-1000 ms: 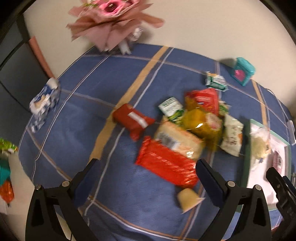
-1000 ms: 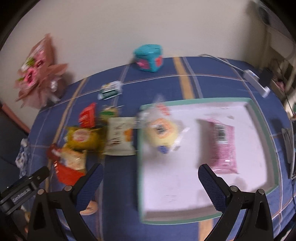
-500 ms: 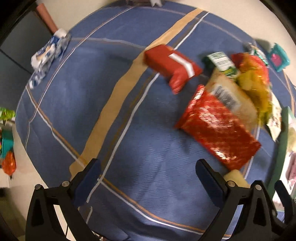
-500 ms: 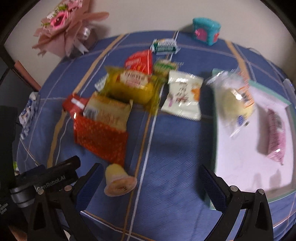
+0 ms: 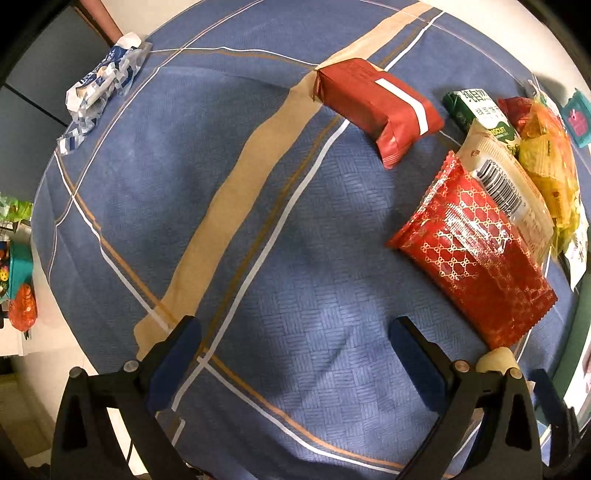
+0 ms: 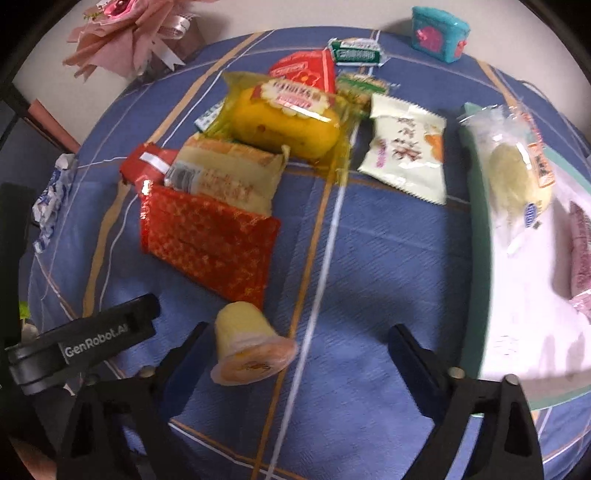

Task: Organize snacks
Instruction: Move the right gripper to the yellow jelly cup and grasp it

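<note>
A pile of snacks lies on the blue tablecloth (image 5: 295,258). A red patterned packet (image 5: 476,254) (image 6: 207,240) lies nearest, with a beige biscuit pack (image 6: 229,177) on it, a yellow cake pack (image 6: 284,118) and a white packet (image 6: 406,151) behind. A dark red pack (image 5: 373,103) lies apart. A small jelly cup (image 6: 247,343) lies on its side, just inside my right gripper's left finger. My right gripper (image 6: 299,354) is open. My left gripper (image 5: 295,350) is open and empty over bare cloth. A white tray (image 6: 480,332) on the right holds a wrapped bun (image 6: 513,173) and a pink packet (image 6: 580,258).
A pink bouquet (image 6: 125,33) and a teal box (image 6: 439,33) stand at the far edge. A blue-white wrapper (image 5: 103,85) lies at the table's left edge. The table's near edge runs just under both grippers.
My left gripper has swung left and down towards the bare cloth. My right gripper has swung left from the tray to the snack pile, and the jelly cup now sits between its fingers.
</note>
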The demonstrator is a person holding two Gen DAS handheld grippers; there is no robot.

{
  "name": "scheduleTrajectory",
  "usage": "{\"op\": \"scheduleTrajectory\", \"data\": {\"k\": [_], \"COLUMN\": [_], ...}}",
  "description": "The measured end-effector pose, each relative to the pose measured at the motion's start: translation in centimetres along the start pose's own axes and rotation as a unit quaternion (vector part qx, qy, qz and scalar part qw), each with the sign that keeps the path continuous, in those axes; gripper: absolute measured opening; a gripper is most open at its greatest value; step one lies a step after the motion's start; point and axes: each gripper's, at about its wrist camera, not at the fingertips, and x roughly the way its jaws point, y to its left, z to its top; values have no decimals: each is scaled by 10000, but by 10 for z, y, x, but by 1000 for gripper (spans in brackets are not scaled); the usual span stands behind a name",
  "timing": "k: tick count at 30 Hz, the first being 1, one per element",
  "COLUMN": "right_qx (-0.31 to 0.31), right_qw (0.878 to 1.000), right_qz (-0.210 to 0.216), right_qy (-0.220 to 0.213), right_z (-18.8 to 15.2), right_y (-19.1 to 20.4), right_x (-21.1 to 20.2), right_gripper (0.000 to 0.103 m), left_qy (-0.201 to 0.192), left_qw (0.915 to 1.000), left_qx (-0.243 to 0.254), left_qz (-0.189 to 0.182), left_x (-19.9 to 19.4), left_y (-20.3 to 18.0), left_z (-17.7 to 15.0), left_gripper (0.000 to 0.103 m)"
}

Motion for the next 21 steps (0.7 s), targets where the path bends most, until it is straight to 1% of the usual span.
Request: {"op": "scheduleTrajectory", "data": {"k": [1, 2, 3, 4, 6, 7, 8, 12, 14, 21], "right_qx": [6, -16, -73, -141, -189, -179, -155, -68, -20, 185], "right_qw": [10000, 10000, 10000, 9999, 9998, 9998, 9999, 10000, 10000, 9993], "right_qz": [48, 39, -27, -82, -72, -53, -59, 21, -3, -331], "right_qy": [7, 3, -18, -18, -15, -10, 5, 54, 59, -15], "right_z": [-1, -2, -2, -3, -1, -2, -2, 1, 2, 10], "right_y": [2, 5, 9, 12, 18, 19, 19, 14, 9, -14], "right_x": [2, 3, 3, 4, 6, 7, 7, 6, 5, 3], "right_gripper": [82, 76, 69, 66, 51, 48, 46, 46, 46, 46], "left_qy": [2, 5, 6, 6, -2, -5, -12, -44, -85, -215], "left_qw": [10000, 10000, 10000, 10000, 10000, 10000, 10000, 9999, 9998, 9973], "left_qx": [-5, -11, -16, -18, -9, -4, 1, 17, 32, -16], "left_qz": [-2, -7, -3, 0, 13, 13, -1, -126, -197, -699], "left_x": [0, 1, 1, 2, 2, 1, 0, -3, -5, -13], "left_y": [-1, 0, -5, -5, -6, -7, -8, -14, -17, -32], "left_z": [1, 1, -1, 0, 0, 0, 1, 3, 4, 12], "left_gripper": [102, 102, 102, 102, 102, 102, 102, 102, 102, 102]}}
